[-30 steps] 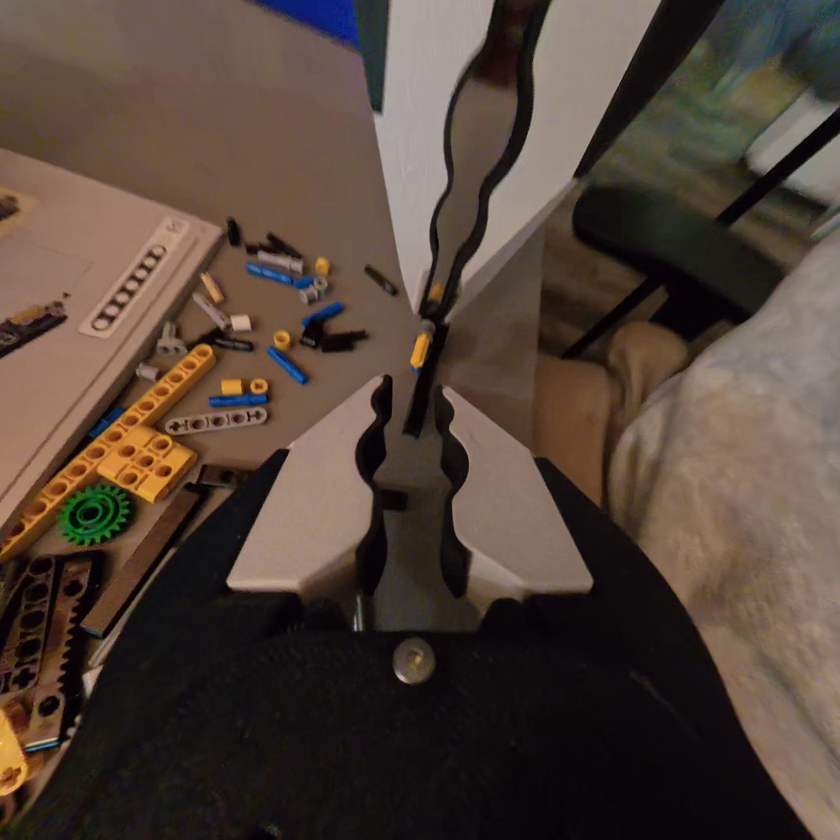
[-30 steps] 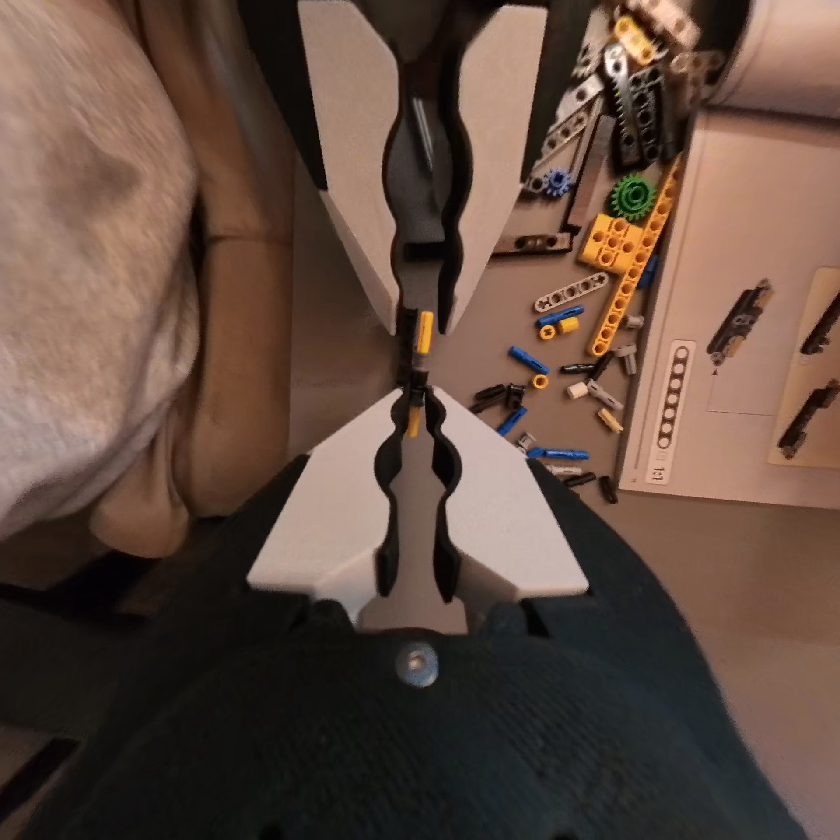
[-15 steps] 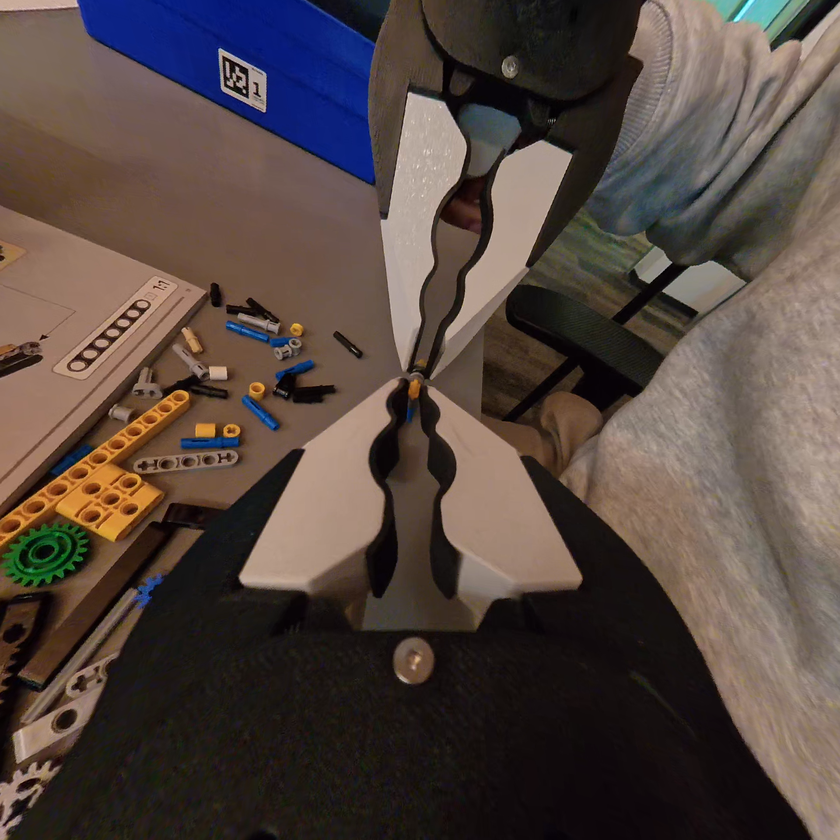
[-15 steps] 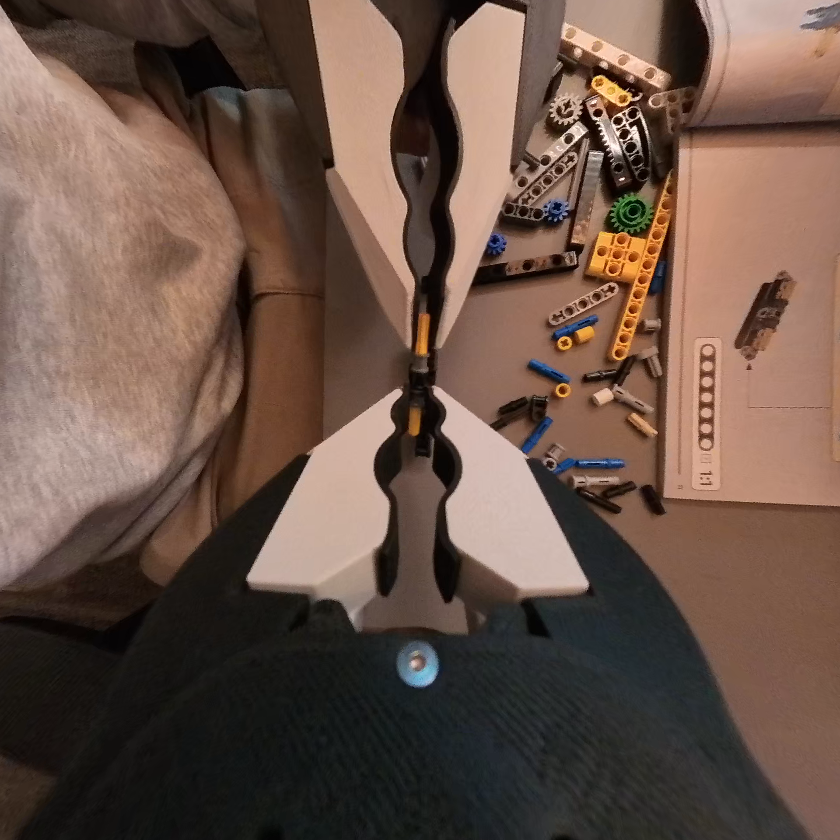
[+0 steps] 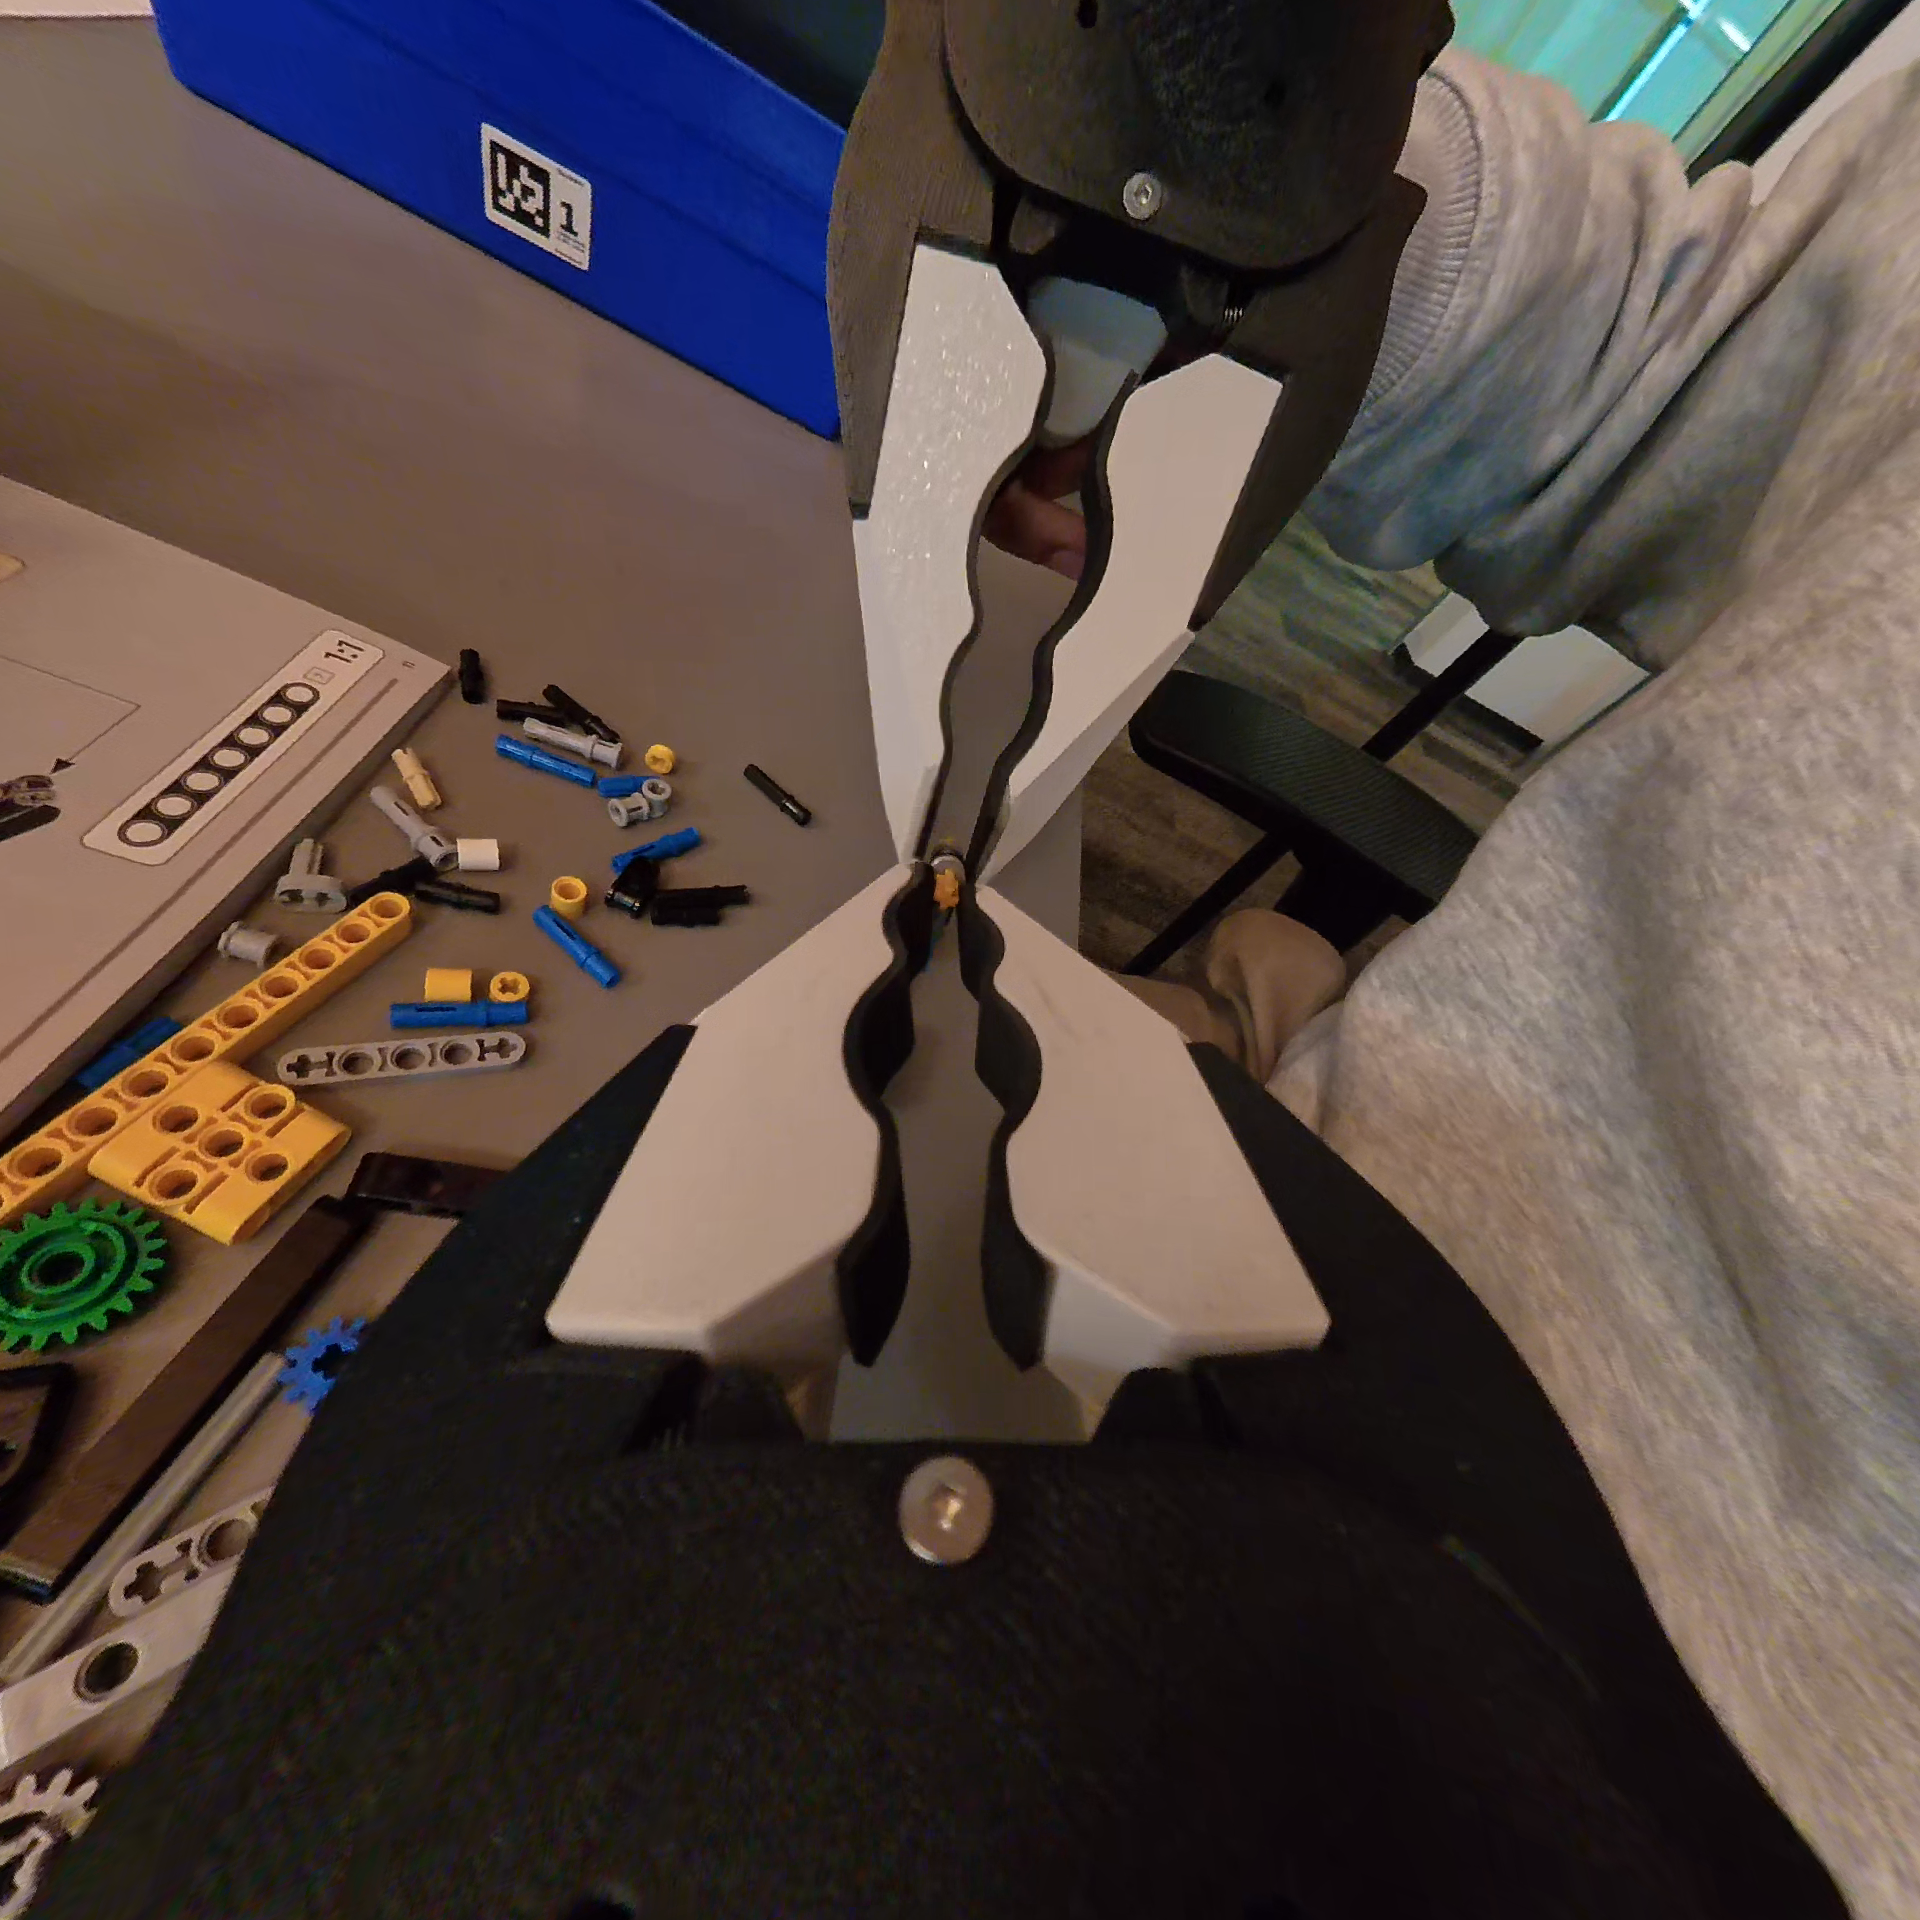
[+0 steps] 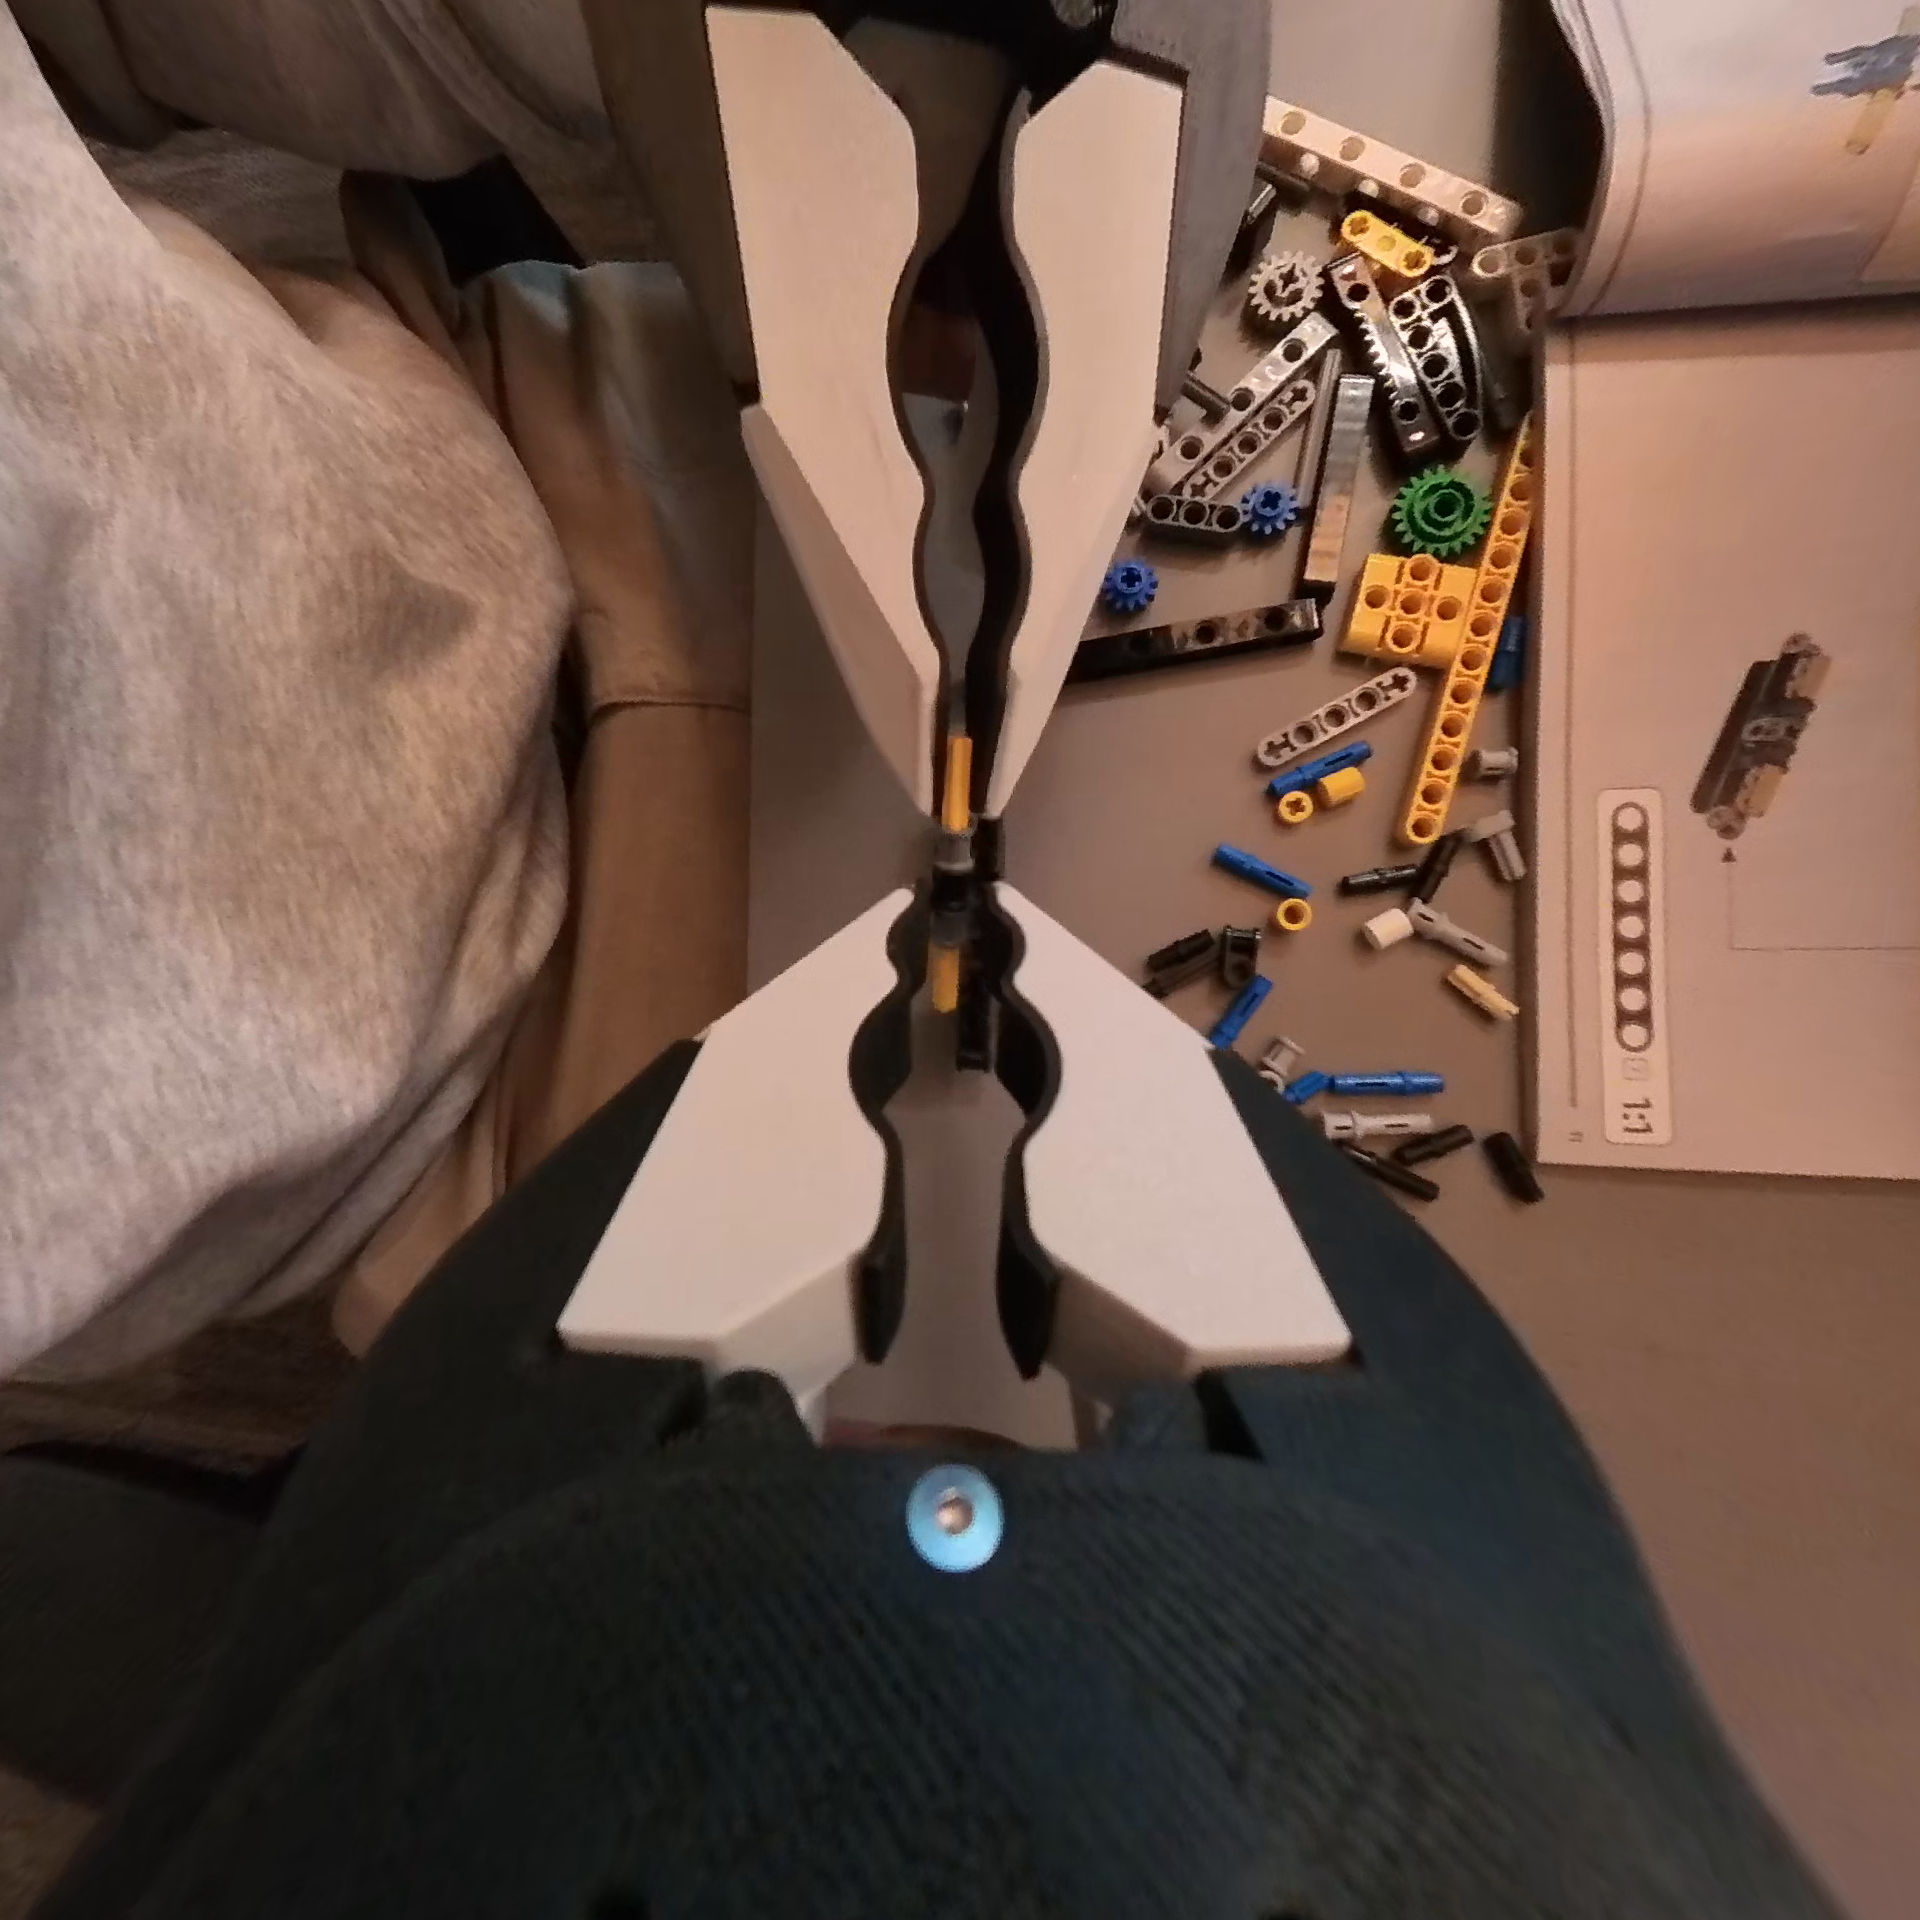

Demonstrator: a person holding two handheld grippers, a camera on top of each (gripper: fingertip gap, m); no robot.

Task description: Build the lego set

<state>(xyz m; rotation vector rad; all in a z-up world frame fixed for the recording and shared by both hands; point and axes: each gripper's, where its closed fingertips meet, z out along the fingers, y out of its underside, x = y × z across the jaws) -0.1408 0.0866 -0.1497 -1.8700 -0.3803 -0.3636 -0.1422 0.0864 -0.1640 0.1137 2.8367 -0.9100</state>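
Observation:
My two grippers meet tip to tip over the table's near edge, sharing one small assembly. In the right wrist view my right gripper (image 6: 956, 896) is shut on a short black beam (image 6: 975, 1013) with a yellow axle (image 6: 944, 961) and a grey bush (image 6: 953, 847). My left gripper (image 6: 961, 805) comes in from above, shut on the axle's other yellow end (image 6: 958, 771). In the left wrist view my left gripper (image 5: 940, 888) is shut, with only a yellow tip (image 5: 945, 886) showing. The right gripper (image 5: 951, 842) reaches down onto it.
Loose parts lie on the grey table: a long yellow beam (image 5: 208, 1039) (image 6: 1475, 644), a green gear (image 5: 73, 1273) (image 6: 1439, 509), and blue and black pins (image 5: 582, 831). An instruction booklet (image 5: 156, 727) (image 6: 1714, 883) and a blue box (image 5: 520, 135) are left. A person's grey sweater (image 5: 1610, 1143) is right. The grippers are tip to tip, or close to it. Both grippers' tips are roughly 15 cm from the green gear (image 5: 73, 1273). The right camera catches it too, in the right wrist view (image 6: 1433, 512).
A second ago my left gripper was open around the black beam's end. It has shut on the assembly, and both grippers have drawn together tip to tip.

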